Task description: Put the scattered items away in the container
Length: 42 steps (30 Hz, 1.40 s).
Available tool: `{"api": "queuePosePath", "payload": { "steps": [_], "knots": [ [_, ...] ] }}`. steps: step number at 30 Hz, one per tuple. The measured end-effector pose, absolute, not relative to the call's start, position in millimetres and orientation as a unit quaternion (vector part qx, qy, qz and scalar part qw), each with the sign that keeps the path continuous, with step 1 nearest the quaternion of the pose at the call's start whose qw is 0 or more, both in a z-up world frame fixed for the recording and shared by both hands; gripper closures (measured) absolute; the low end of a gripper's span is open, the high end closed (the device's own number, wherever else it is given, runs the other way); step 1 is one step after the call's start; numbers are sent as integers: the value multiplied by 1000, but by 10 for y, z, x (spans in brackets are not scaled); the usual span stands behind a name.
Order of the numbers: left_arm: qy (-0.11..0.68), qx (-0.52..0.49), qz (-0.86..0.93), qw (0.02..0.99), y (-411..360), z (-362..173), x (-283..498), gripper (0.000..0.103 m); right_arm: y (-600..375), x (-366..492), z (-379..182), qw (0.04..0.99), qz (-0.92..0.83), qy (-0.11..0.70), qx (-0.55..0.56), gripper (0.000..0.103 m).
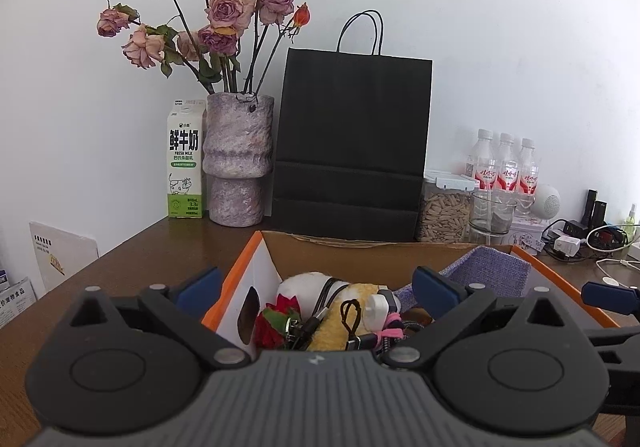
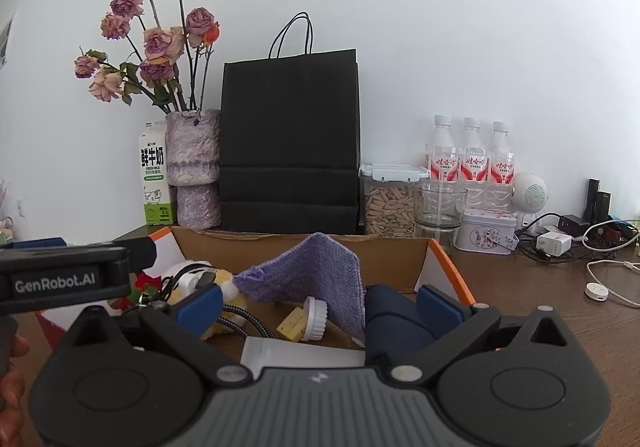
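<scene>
Your cardboard box [image 2: 404, 259], orange along its rim, sits on the brown wooden table [image 2: 540, 287] right under both tools, its far wall close to the black paper bag [image 2: 290, 139]. Inside, on the left, lie a fluffy white-and-yellow plush toy [image 1: 320, 287], a red fabric rose [image 1: 276, 313] and tangled black cables [image 1: 328, 299]; a knitted purple cloth [image 2: 312, 275] drapes over the middle, with a round white brush [image 2: 316, 317] and a dark navy fabric bundle [image 2: 392, 315] beside it. Your left gripper [image 1: 316, 285] hangs over the plush end, tongs spread wide and holding nothing. Your right gripper [image 2: 320, 303] is likewise spread apart and empty over the cloth. Open tabletop lies right of the box, before the white charger [image 2: 554, 243] and cords. Behind stand a rough stone-like vase [image 1: 236, 163], a milk carton [image 1: 185, 163] and three clear bottles [image 2: 472, 159].
</scene>
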<state>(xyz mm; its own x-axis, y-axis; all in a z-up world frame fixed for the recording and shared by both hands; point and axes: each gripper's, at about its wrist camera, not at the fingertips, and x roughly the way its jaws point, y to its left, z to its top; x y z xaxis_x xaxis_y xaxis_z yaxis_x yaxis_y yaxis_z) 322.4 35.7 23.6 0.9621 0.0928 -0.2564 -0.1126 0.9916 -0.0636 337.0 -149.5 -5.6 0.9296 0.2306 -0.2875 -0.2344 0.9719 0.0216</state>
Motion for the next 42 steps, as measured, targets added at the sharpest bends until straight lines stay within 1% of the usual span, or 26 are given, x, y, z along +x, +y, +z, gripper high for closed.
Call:
{"api": "queuePosePath", "payload": {
  "steps": [17, 24, 35, 42],
  "knots": [
    [118, -39, 58, 991, 363, 161, 3086, 0, -1524, 3204, -74, 983, 117, 139, -15, 0],
    [131, -38, 63, 989, 392, 140, 2886, 0, -1549, 2990, -86, 984, 114, 135, -24, 0],
    [138, -24, 57, 989, 377, 174, 2479, 0, -1650, 2555, -86, 980, 125, 150, -20, 0],
    [157, -8, 48, 986, 371, 89, 2185, 0, -1718, 2281, -102, 978, 127, 162, -17, 0]
  ]
}}
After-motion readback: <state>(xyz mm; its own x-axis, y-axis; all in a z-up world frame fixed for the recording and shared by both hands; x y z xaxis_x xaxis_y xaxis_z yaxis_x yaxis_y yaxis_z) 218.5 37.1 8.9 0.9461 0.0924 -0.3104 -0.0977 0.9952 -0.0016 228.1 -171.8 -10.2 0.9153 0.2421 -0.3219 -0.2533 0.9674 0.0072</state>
